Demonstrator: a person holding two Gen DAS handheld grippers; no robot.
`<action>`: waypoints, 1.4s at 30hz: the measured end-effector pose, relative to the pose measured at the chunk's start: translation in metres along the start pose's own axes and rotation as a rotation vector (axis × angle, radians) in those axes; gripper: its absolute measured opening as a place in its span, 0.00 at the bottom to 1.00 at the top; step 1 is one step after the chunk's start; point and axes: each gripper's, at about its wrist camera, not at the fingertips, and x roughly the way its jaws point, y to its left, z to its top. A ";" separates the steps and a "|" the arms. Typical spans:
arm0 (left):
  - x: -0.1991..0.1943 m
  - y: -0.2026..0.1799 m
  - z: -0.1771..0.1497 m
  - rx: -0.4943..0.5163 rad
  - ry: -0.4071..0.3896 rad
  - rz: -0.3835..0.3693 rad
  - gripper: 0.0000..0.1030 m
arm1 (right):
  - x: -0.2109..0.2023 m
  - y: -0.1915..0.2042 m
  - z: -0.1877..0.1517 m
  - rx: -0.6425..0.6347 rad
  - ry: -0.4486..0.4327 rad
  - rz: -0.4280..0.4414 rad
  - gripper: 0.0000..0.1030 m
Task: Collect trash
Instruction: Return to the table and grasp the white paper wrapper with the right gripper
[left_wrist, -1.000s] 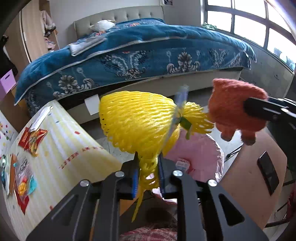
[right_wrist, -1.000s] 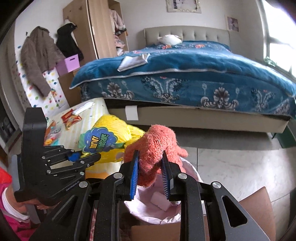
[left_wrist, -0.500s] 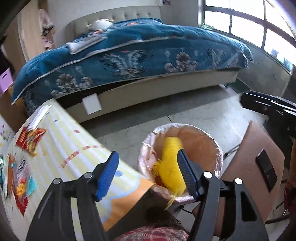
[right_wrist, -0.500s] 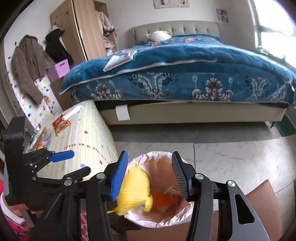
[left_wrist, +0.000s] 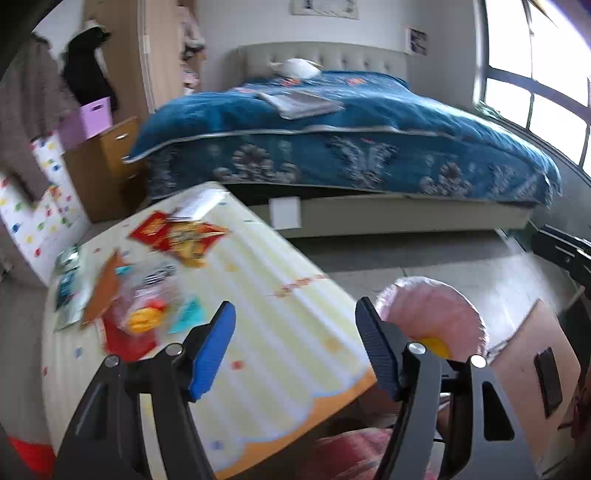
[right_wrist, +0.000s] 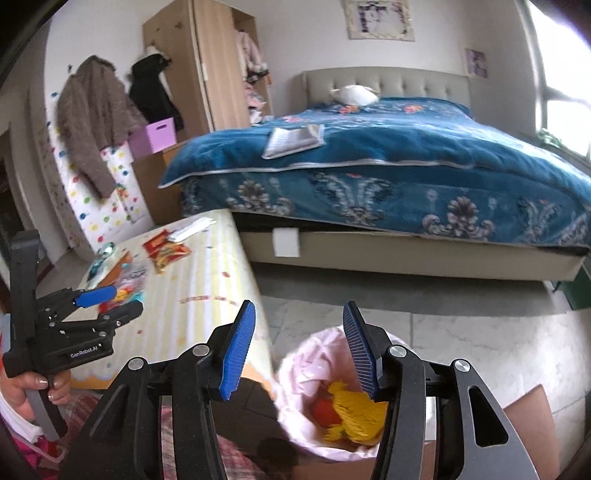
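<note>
Both tools stand open and empty, their jaws having just parted. The left gripper (left_wrist: 295, 345) is over the striped yellow table (left_wrist: 258, 332); wrappers (left_wrist: 177, 240) lie at its 10 o'clock. The right gripper (right_wrist: 299, 345) is above the pink-lined bin (right_wrist: 295, 369), which holds the yellow mesh (right_wrist: 354, 410) and an orange item (right_wrist: 325, 406). The blue-quilted bed (right_wrist: 369, 166) is at 12 o'clock and the wardrobe (right_wrist: 218, 66) at 11 o'clock.
</note>
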 end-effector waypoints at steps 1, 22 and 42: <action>-0.004 0.008 -0.001 -0.014 -0.005 0.013 0.64 | 0.003 0.011 0.004 -0.013 0.004 0.019 0.49; 0.012 0.208 0.018 -0.253 -0.004 0.343 0.67 | 0.146 0.179 0.072 -0.217 0.062 0.223 0.51; 0.179 0.291 0.090 -0.279 0.143 0.369 0.67 | 0.362 0.257 0.117 -0.310 0.284 0.185 0.51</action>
